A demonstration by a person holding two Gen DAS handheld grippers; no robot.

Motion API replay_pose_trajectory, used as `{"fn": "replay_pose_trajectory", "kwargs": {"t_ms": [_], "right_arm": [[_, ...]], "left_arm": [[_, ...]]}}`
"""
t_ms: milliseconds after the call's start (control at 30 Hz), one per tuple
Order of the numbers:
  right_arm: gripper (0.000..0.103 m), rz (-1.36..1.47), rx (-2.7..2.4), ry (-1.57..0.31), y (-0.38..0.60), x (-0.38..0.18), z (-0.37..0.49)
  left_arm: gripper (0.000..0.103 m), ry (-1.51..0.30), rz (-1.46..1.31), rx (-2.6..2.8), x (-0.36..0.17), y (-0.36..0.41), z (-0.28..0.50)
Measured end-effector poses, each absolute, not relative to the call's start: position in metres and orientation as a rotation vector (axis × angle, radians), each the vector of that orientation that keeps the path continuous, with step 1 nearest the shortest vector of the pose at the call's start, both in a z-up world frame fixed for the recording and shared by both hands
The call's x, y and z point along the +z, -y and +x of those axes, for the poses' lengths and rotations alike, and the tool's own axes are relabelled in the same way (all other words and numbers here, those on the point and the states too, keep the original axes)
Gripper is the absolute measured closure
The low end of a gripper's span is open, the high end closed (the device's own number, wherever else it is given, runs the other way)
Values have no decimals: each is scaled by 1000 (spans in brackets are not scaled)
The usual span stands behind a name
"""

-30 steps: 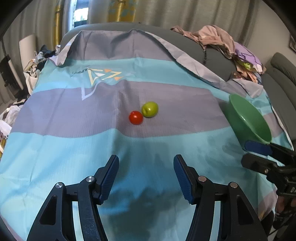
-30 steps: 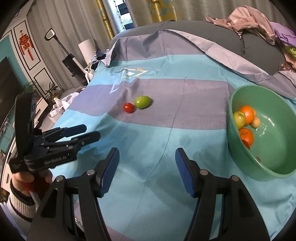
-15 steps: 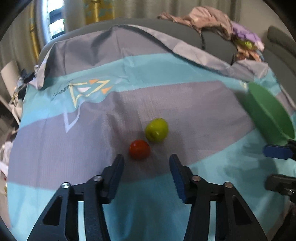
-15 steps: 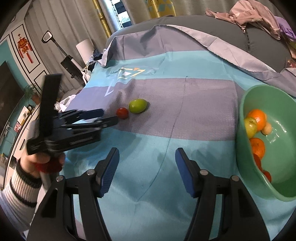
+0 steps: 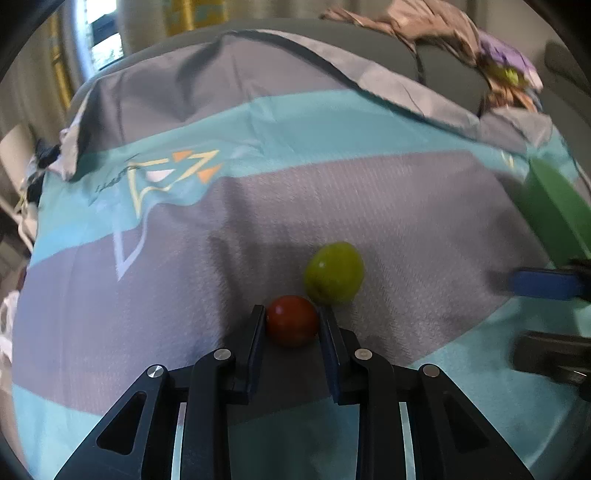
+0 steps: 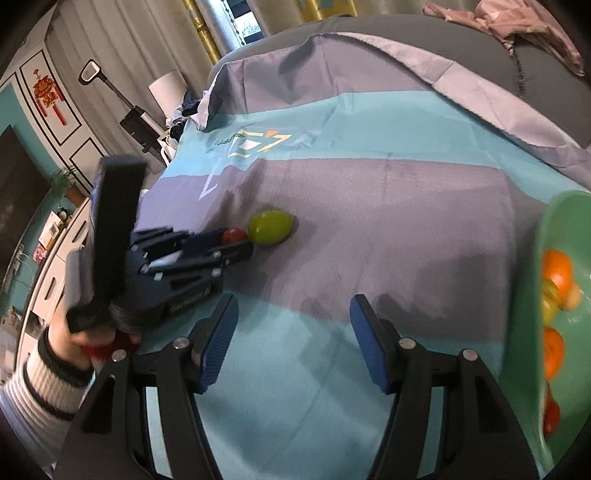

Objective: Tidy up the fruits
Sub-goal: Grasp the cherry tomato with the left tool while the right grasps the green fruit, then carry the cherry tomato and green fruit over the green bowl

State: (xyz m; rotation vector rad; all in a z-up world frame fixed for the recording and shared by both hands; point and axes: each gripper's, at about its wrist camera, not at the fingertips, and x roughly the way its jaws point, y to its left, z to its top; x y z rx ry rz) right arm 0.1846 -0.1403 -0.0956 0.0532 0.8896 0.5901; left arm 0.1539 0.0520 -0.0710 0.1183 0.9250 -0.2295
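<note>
Fingers of the left gripper pinch a small red fruit between their pads; the jaws have just been closing and now press on both its sides, the fruit resting on the cloth. Just beyond it, touching or nearly so, lies a green fruit, free of the fingers. That the red one is taken first looks sensible, since it sits nearer the gripper. The right gripper hangs spread and empty over the cloth, the same two fruits ahead and to its left. Well off to its right stands a green bowl already holding oranges and other fruit, likely where these two belong. A hand in a striped sleeve holds the left gripper. The surface is a striped turquoise and grey cloth with a triangle logo, draped over a grey sofa. Beyond are crumpled clothes, curtains, and a red wall ornament.
</note>
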Motion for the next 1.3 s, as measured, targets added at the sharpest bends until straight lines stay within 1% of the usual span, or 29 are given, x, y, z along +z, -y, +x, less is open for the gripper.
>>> {"fn": "replay_pose_trajectory", "kwargs": {"t_ms": [133,267,533,567,600,633,667,933,1300], "right_arm": [[40,16,610,-905,118,-100,204],[40,-64,643,-919,87,-103,224],[41,-186,658,-944,53,-117,250],[44,-193,661,-946,51,-119,252],[50,-202,659,-945,49,-120,253],[62,-211,654,-934,49,-120,253],[61,-213,654,-940,48,-119,253],[61,-202,645,-920,61,-109,228],[61,-84,626,-826,119,-77,149]], "left_arm": [[75,-852,28,-223,-48,-73,139],[75,-822,-15,-209,-38,-90,126],[75,-821,-52,-212,-40,-103,117],[75,-822,-57,-212,-40,-104,116],[75,-823,-61,-211,-41,-106,116],[75,-825,-64,-210,-42,-107,116],[75,-826,-67,-210,-42,-108,116],[75,-818,-60,-220,-37,-103,108],[75,-803,-28,-271,-16,-68,74]]}}
